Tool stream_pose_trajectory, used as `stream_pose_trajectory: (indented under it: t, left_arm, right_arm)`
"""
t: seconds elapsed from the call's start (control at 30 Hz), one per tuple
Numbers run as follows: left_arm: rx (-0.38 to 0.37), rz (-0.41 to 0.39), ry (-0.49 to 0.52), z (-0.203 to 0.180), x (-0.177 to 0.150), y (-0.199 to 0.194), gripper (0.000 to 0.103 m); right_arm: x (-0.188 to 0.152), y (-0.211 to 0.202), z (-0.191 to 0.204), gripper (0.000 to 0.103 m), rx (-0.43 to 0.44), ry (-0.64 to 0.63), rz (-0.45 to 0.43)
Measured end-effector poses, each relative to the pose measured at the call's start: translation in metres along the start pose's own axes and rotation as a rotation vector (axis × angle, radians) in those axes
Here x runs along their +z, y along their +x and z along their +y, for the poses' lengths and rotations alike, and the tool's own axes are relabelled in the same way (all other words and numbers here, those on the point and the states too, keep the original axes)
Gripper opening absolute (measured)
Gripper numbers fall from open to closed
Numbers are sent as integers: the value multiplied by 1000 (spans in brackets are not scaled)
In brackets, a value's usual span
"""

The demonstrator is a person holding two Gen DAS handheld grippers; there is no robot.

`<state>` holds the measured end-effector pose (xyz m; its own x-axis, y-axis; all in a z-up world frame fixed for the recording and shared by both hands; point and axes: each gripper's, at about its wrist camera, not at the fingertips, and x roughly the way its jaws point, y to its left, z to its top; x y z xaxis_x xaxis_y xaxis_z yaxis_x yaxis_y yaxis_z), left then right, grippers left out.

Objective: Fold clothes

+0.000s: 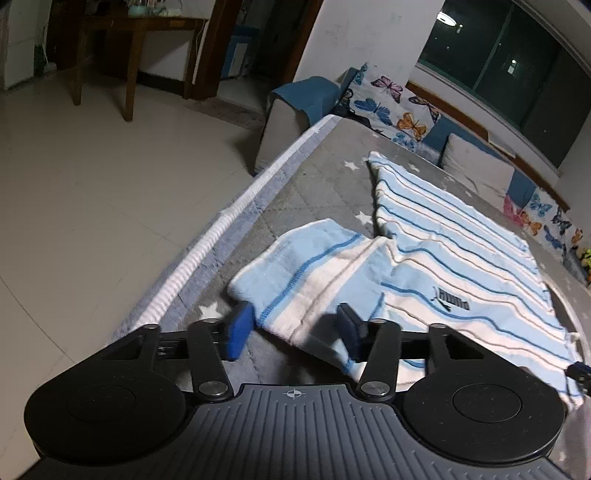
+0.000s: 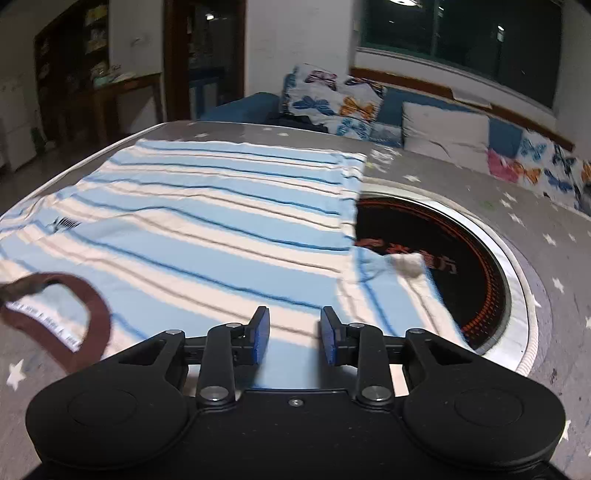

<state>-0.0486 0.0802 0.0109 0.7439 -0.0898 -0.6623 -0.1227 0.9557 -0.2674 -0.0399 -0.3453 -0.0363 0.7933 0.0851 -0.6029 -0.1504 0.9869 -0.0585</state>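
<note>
The left claw [image 1: 291,328] hangs with its jaws apart and nothing between them, low over the near sleeve of the shirt [image 1: 424,258]; the right claw [image 2: 294,338] is likewise parted and empty, over the shoulder part beside the brown collar [image 2: 74,325]. The shirt, pale blue and white with thin dark stripes and a small logo [image 1: 452,301] on the chest, lies spread flat on the grey star-patterned cover [image 1: 314,184] of a table, the near sleeve [image 1: 295,266] splayed out toward the table's edge and the far hem reaching toward the sofa.

By my reading, the step in hand is to take the sleeve and shoulder and fold that side inward. To do it well, each claw should bite only the cloth's edge, both layers together and not the cover beneath, then lift just enough to clear and carry across evenly so the stripes stay straight and the crease runs true.

The other sleeve [image 2: 391,273] droops over a round black hotplate [image 2: 443,266] sunk in the table; it may snag or hang crooked there when that side is folded. Beyond lie butterfly cushions [image 2: 332,103], a white pillow [image 2: 443,129], a dark window [image 2: 461,29], and a wooden table [image 1: 140,29] across the tiled floor [image 1: 110,184] — none in the way
</note>
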Motion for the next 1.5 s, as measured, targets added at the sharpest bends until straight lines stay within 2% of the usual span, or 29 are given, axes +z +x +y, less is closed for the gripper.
stream_pose_trajectory:
  t: [0.07, 0.17, 0.23, 0.57, 0.7, 0.77, 0.97, 1.1, 1.23, 1.5]
  left_arm:
    - [11, -3, 5, 0, 0, 3, 28]
    - [20, -6, 3, 3, 1, 4, 18]
    - [21, -7, -4, 8, 1, 4, 16]
    - [46, -13, -21, 15, 0, -2, 19]
    - [27, -16, -34, 15, -2, -12, 19]
    - [12, -23, -32, 12, -2, -18, 19]
    - [-119, -44, 86, -24, -7, -43, 19]
    - [-251, -13, 187, -65, -15, -45, 19]
    - [-373, 53, 251, -97, -24, -35, 19]
    - [-439, 166, 367, -131, -58, -9, 19]
  right_arm:
    - [2, -6, 17, 41, 63, -28, -8]
    - [-2, -7, 37, 41, 115, -80, 16]
    - [-9, -9, 46, 41, 131, -119, 34]
    - [-7, -26, 55, 42, 136, -201, 88]
    - [-3, -21, 58, 47, 126, -174, 66]
    - [-6, -16, 57, 47, 126, -152, 86]
    - [-10, -20, 54, 47, 128, -145, 85]
    - [-12, -19, 54, 48, 123, -136, 82]
    - [-12, -18, 53, 53, 118, -124, 84]
    - [-12, -17, 51, 53, 117, -110, 87]
